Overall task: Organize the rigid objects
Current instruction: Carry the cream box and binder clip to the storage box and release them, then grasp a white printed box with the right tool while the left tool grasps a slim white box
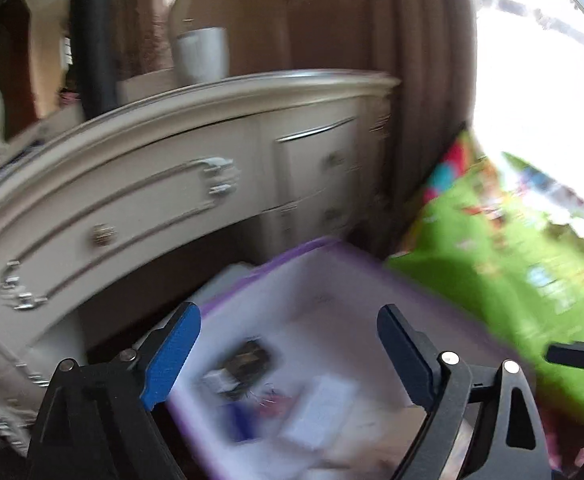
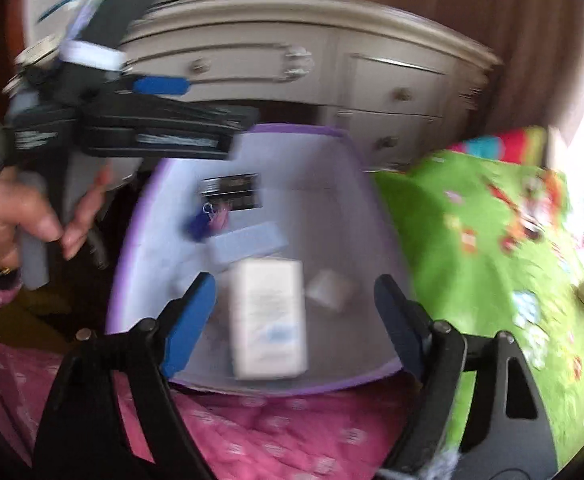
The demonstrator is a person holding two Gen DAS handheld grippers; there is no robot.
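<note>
A white bin with a purple rim (image 2: 356, 160) stands on the floor and holds several small things: a tall white box (image 2: 268, 320), a pale blue box (image 2: 248, 244), a dark box (image 2: 232, 190), a blue clip (image 2: 200, 222) and a small white cube (image 2: 330, 290). The bin also shows in the left wrist view (image 1: 332, 280), blurred. My right gripper (image 2: 292, 320) is open and empty above the bin's near side. My left gripper (image 1: 288, 352) is open and empty over the bin; in the right wrist view it (image 2: 132, 120) hangs over the bin's far left corner.
A cream dresser with drawers (image 2: 292, 64) stands behind the bin, with a white mug (image 1: 202, 56) and a black cylinder (image 1: 92, 52) on top. A green patterned mat (image 2: 492, 260) lies to the right. Pink patterned fabric (image 2: 276, 428) is below the bin. Brown curtains (image 1: 412, 60) hang at the back right.
</note>
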